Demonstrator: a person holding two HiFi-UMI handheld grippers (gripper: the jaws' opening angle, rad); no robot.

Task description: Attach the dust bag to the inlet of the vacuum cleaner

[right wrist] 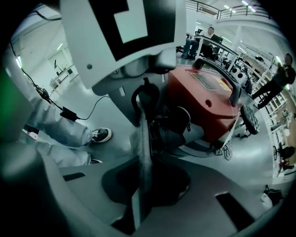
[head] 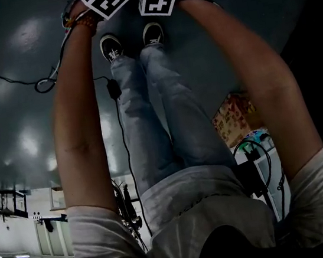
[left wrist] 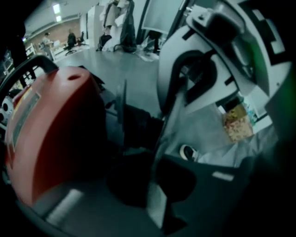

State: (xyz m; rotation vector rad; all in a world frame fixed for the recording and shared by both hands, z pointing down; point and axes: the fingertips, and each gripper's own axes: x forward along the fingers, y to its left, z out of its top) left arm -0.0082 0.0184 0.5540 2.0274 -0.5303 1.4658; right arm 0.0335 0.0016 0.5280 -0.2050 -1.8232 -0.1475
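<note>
Though the vacuum cleaner carries a label, it's unreadable.

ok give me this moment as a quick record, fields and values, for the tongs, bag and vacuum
left tongs: shut on the edge of the dust bag
right tongs: shut on the same dust bag
dust bag: thin grey sheet, seen edge-on, held by both tongs
vacuum cleaner: red, on the floor, just beyond the bag
attached yet: cannot tell
</note>
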